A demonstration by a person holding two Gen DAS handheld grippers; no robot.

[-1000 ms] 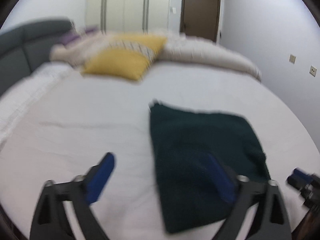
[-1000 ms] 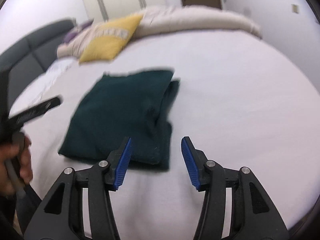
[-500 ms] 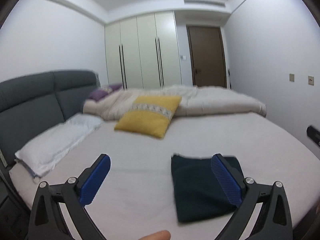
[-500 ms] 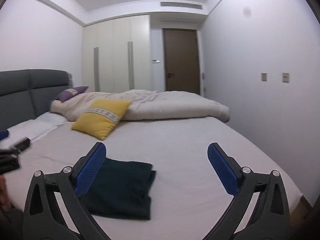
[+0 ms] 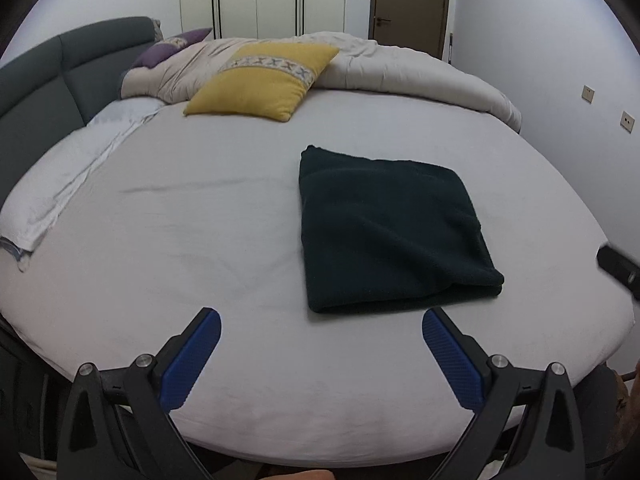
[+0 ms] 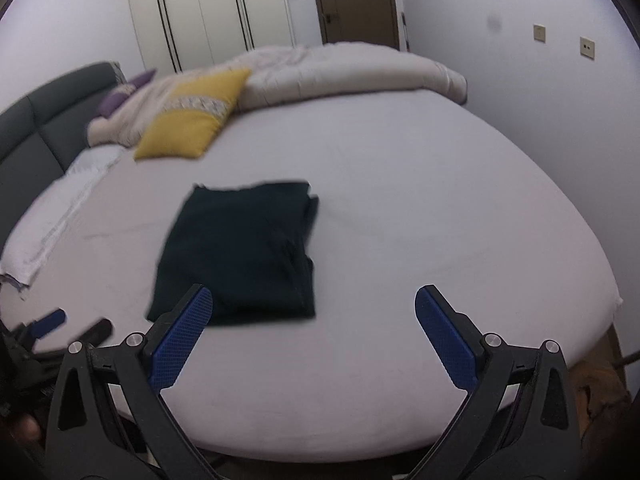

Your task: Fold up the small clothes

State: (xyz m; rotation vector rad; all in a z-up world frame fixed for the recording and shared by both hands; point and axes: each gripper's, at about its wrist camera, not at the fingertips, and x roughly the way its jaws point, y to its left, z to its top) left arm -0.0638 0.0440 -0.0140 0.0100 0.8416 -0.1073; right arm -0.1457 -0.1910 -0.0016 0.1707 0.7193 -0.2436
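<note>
- You have one dark green garment [image 5: 384, 232] to deal with, folded into a thick rectangle and lying flat on the white sheet of the bed [image 5: 168, 240], near its front edge.
- Your left gripper [image 5: 320, 344] hangs just short of the garment's near edge; its two blue pads [image 5: 192, 364] are spread wide apart with nothing between them.
- Your right gripper [image 6: 312, 332] is also gaping fully and empty; its left pad overlaps the garment's near corner in view, whether it touches you cannot tell.
- Farther back sit one yellow cushion [image 5: 260, 80], one purple pillow [image 5: 172, 46] and one rumpled beige duvet [image 5: 400, 70].
- Only the right wrist view shows your other tool, low at the left; the left view shows a dark blurred piece at its right edge.
</note>
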